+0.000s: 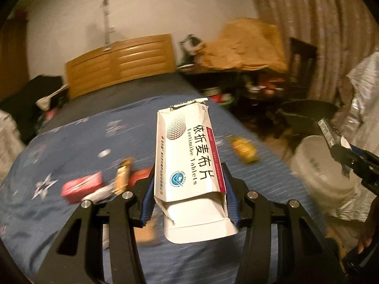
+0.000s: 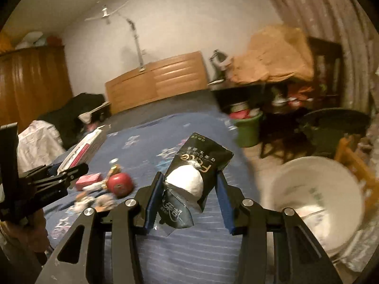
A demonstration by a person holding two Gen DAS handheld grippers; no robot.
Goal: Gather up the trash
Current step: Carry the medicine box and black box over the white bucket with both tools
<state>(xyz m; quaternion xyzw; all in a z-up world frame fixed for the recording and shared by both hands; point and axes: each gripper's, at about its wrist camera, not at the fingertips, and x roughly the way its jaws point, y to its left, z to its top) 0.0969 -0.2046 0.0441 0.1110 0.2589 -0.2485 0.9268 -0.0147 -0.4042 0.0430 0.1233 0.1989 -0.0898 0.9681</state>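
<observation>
My left gripper (image 1: 189, 165) is shut on a torn white tablet box (image 1: 187, 146) with red print, held above the blue bed sheet (image 1: 71, 146). My right gripper (image 2: 189, 175) is shut on a black tissue pack (image 2: 199, 158), with a white tissue bulging out of it. The right wrist view shows the left gripper (image 2: 75, 169) at the left edge, carrying the box (image 2: 83, 149). At the right edge of the left wrist view is the right gripper (image 1: 338, 149) with its pack (image 1: 328, 130). A white bucket (image 2: 315, 203) stands beside the bed.
Loose items lie on the sheet: a red round thing (image 2: 119, 184), a pink box (image 2: 88, 181), a small bottle (image 2: 115, 165), a yellow wrapper (image 1: 244, 150). A green bucket (image 2: 248, 130), a dark chair (image 2: 331, 127) and cluttered furniture stand right of the bed. The wooden headboard (image 2: 156, 80) is at the far end.
</observation>
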